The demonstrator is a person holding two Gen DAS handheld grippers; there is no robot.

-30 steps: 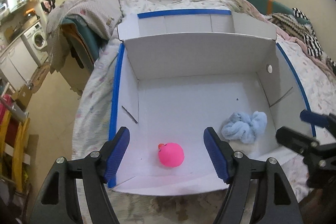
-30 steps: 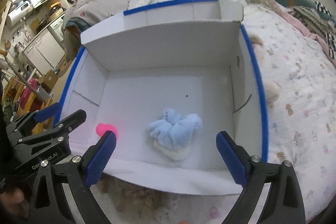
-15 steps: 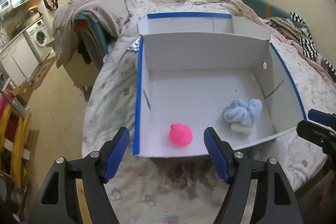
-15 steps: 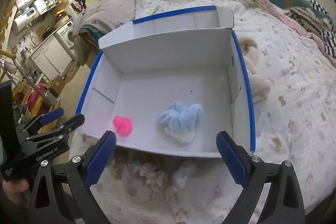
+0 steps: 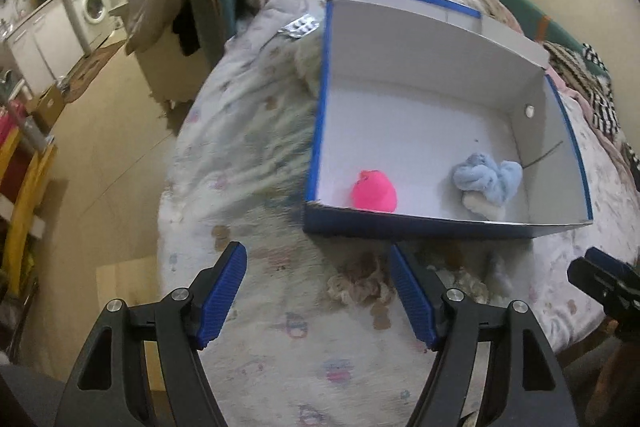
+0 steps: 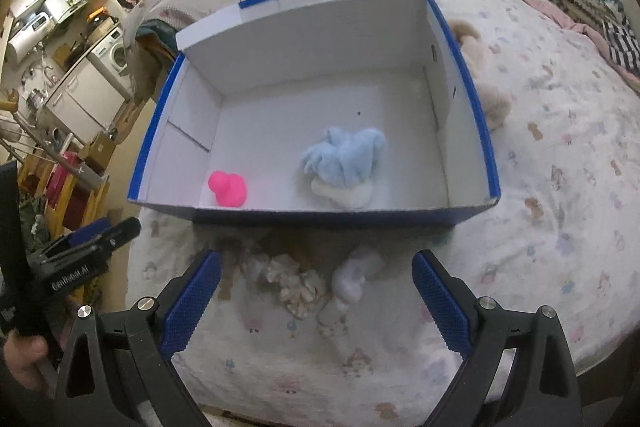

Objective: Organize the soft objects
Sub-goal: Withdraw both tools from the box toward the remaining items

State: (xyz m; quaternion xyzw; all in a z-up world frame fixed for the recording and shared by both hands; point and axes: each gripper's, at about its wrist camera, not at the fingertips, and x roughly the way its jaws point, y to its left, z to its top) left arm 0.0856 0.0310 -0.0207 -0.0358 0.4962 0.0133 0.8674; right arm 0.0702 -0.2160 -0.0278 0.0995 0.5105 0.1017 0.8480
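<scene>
A white box [image 6: 280, 27] with blue edges and a blue outer front wall is seen on a bed [image 6: 560, 187] covered with a pale printed quilt. Both grippers are held over the near part of the bed, in front of the box, and both are pointed downward toward it.

The left gripper [image 5: 318, 297] is shown with its blue fingers [image 5: 222, 293] spread wide and nothing between them; only quilt is seen in the gap. Beyond its fingers and to their right the box is seen at an angle. Inside the box, near the front wall, a pink toy [image 5: 374, 191] is placed toward the left corner, and a light blue cloth [image 5: 488, 179] is bunched toward the right, resting on a smaller white piece [image 5: 478, 205].

The right gripper [image 6: 316, 293] is likewise shown with its fingers [image 6: 440, 301] spread wide and empty. Just ahead of its fingers, on the quilt outside the box's front wall, a cream scrunched piece [image 6: 296, 281] and a white fluffy piece [image 6: 356, 275] are lying side by side; neither is touched. Beyond them, inside the box, the pink toy is seen ahead of the left finger and the blue cloth nearly straight ahead.

A beige soft thing [image 6: 486, 83] is lying on the quilt against the box's right outer wall, well beyond the right finger.
</scene>
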